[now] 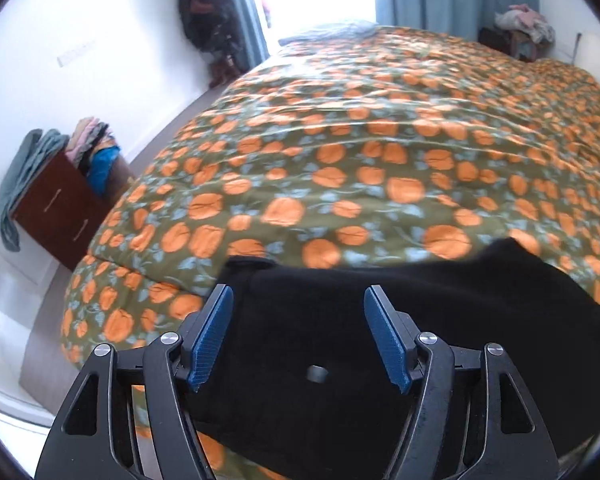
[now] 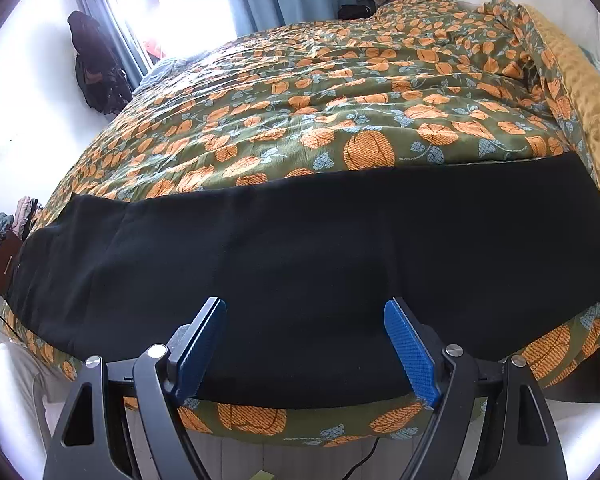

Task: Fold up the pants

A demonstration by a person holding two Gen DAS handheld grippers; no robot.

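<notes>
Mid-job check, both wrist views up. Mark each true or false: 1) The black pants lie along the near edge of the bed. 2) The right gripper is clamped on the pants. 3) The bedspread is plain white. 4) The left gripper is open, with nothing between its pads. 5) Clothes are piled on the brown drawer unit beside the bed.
1) True: the black pants stretch along the near edge of the bedspread.
2) False: the right gripper is open above the cloth, holding nothing.
3) False: it is olive green with orange pumpkins.
4) True: the left gripper is open and holding nothing.
5) True: clothes are piled on the drawer unit.
</notes>
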